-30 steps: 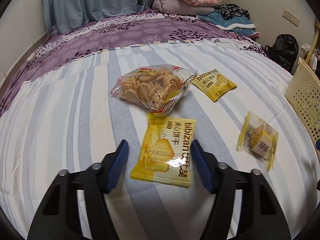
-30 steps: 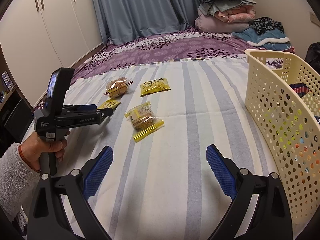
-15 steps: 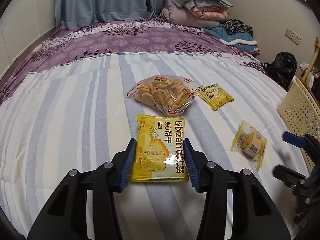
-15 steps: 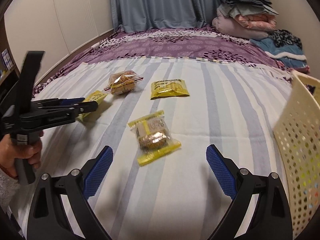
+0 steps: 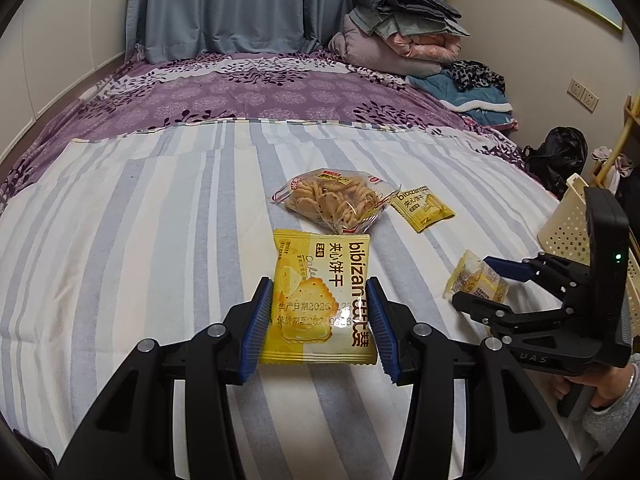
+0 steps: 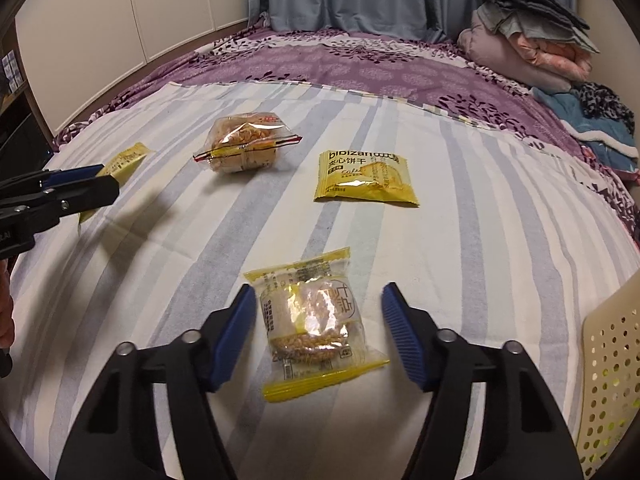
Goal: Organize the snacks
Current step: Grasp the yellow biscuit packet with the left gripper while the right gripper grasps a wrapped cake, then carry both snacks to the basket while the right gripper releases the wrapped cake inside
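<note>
My left gripper [image 5: 318, 326] is shut on a yellow bibizan cracker packet [image 5: 320, 296], its blue pads against both side edges. My right gripper [image 6: 318, 336] is open and straddles a clear-and-yellow rice cake packet [image 6: 316, 324] lying on the striped bed sheet [image 6: 480, 240], pads apart from it. That packet also shows in the left wrist view [image 5: 476, 280]. A clear bag of round crackers [image 5: 336, 200] and a second yellow bibizan packet [image 5: 422, 208] lie further back. The cream perforated basket [image 6: 612, 368] stands at the right.
A purple floral blanket [image 5: 260, 92] covers the far half of the bed. Folded bedding and clothes [image 5: 404, 40] are piled at the far right. A black bag [image 5: 560, 156] sits beyond the bed's right edge. White cupboards [image 6: 120, 20] line the left wall.
My left gripper has closed in on the yellow cracker packet. My right gripper has moved forward and left from the basket, and now straddles the rice cake packet.
</note>
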{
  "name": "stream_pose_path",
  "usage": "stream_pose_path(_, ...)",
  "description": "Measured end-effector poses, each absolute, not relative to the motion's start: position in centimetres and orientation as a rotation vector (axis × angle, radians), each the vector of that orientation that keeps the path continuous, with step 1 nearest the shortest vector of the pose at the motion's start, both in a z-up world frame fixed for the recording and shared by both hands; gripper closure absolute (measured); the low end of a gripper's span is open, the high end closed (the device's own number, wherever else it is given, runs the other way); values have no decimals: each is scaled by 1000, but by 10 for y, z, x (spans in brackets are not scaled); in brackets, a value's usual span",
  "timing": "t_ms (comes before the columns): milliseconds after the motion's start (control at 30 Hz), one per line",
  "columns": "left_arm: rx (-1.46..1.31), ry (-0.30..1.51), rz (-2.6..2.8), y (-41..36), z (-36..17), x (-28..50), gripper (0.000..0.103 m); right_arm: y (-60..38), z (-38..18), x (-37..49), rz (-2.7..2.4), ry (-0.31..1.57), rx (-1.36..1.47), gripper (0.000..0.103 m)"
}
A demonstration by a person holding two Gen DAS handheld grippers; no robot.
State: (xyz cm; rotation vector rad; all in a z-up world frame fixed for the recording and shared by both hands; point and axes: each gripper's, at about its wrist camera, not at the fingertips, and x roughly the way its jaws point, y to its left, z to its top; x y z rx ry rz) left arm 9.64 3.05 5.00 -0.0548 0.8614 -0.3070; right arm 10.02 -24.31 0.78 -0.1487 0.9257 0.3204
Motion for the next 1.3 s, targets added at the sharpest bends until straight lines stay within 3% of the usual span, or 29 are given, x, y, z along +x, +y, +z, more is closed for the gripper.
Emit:
stream_pose_path(133,-54,854,-312,28,54,93,55,-241,9,98,321,922,-165,59)
stream_pose_path(267,-54,847,-316,27,58,88,55,-242,11,93,314,918,-162,63)
stream_pose_path(1300,6,731,-386,-8,119,33,55,-309,103,3,242,698,8,65)
